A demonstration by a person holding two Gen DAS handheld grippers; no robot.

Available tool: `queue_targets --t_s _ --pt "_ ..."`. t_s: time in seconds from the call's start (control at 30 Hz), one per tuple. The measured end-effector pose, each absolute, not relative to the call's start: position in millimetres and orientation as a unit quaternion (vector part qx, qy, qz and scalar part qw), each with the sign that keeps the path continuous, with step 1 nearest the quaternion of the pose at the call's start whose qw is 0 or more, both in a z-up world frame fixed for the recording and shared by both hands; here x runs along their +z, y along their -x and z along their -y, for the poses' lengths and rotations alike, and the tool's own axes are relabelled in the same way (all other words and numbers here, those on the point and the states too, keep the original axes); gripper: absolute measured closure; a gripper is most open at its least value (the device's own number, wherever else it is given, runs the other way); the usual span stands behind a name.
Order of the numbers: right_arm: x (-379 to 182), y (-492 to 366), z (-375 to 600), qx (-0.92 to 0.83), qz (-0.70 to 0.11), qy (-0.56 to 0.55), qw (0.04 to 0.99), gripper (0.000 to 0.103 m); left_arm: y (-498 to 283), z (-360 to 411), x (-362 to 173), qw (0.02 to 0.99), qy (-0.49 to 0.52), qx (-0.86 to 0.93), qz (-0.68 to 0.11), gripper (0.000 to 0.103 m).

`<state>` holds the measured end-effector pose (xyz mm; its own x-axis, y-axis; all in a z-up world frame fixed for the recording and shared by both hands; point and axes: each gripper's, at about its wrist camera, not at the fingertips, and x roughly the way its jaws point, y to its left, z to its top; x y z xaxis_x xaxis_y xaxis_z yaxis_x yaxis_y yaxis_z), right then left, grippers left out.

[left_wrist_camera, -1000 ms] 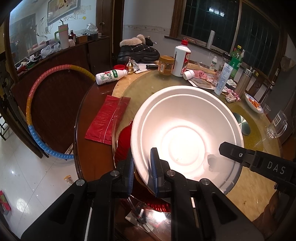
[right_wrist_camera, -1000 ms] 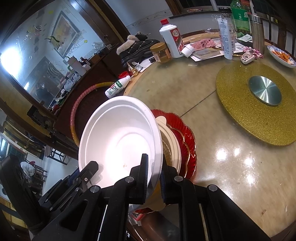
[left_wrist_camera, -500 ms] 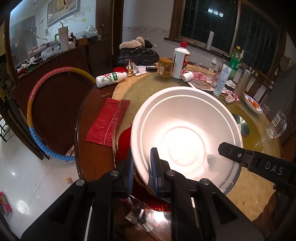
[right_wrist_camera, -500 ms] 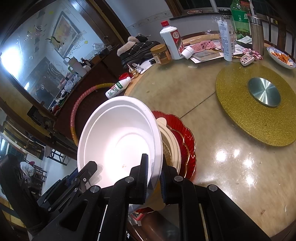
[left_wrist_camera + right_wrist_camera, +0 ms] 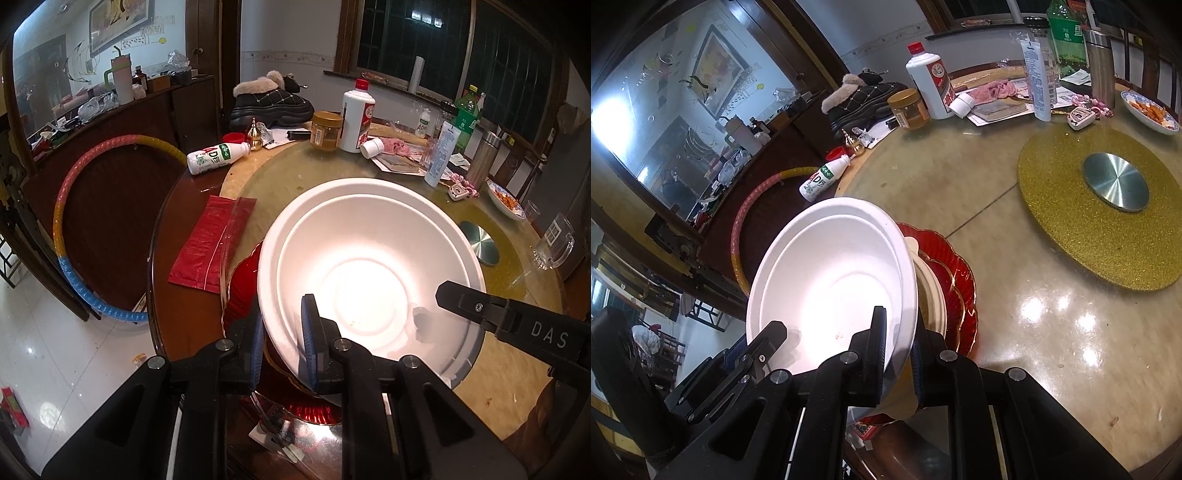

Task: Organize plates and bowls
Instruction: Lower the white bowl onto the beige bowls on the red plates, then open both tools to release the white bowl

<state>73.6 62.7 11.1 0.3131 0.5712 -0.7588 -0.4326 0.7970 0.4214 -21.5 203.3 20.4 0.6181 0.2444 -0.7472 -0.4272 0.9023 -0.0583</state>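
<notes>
Both tongs, left (image 5: 282, 341) and right (image 5: 899, 350), clamp the white bowl's (image 5: 369, 258) rim.

Nested bowls (image 5: 369, 273) sit over stacked plates (image 5: 955, 291) at the bench (image 5: 1015, 332) edge, turntable (image 5: 1108, 221) to their right.

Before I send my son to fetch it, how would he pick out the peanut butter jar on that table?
Start at the fur-trimmed black boots on the round table's far edge. Just right of them stands a tall white bottle with a red cap. The jar stands against that bottle's left side: short, amber, with a gold lid.
</notes>
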Motion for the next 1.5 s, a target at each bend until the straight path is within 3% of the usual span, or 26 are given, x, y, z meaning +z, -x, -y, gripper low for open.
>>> queue_targets --t_s 0.3,0.4,0.43,0.57,0.63,0.77,0.87,1.0,1.07,1.5 --pt "12 -74 -65 0.302 -0.488 -0.057 0.817 0.086 20 -204 20 0.892 0.122 0.183 -0.395 0.085" --pt "13 -74 -65 0.297 -0.483 -0.052 0.822 0.072 21 -204 21 0.892 0.126 0.182 -0.394 0.085" --pt "14 -73 -64 0.297 -0.481 -0.054 0.823 0.067 21 -205 21 0.892 0.128 0.181 -0.394 0.081" --pt "21 -69 -60 0.299 -0.467 -0.060 0.830 0.050 27 -203 27 0.898 0.128 0.185 -0.379 0.046" --pt "25 -66 -58 0.301 -0.460 -0.060 0.833 0.044 32 -201 32 0.902 0.126 0.190 -0.367 0.038" --pt "34 -58 -52 0.313 -0.444 -0.071 0.837 0.027 39 -198 40 0.907 0.120 0.192 -0.356 0.033" --pt "40 -50 -48 0.318 -0.430 -0.067 0.842 0.022 45 -197 41 0.908 0.122 0.194 -0.352 0.027" --pt "47 -38 -39 0.324 -0.410 -0.058 0.851 0.018 55 -196 43 0.908 0.129 0.202 -0.344 0.027" --pt "49 -31 -33 0.325 -0.399 -0.053 0.856 0.016 60 -195 44 0.908 0.130 0.210 -0.340 0.021" --pt "39 5 -19 0.346 -0.358 0.049 0.866 0.012 72 -178 32 0.905 0.104 0.216 -0.353 0.020"
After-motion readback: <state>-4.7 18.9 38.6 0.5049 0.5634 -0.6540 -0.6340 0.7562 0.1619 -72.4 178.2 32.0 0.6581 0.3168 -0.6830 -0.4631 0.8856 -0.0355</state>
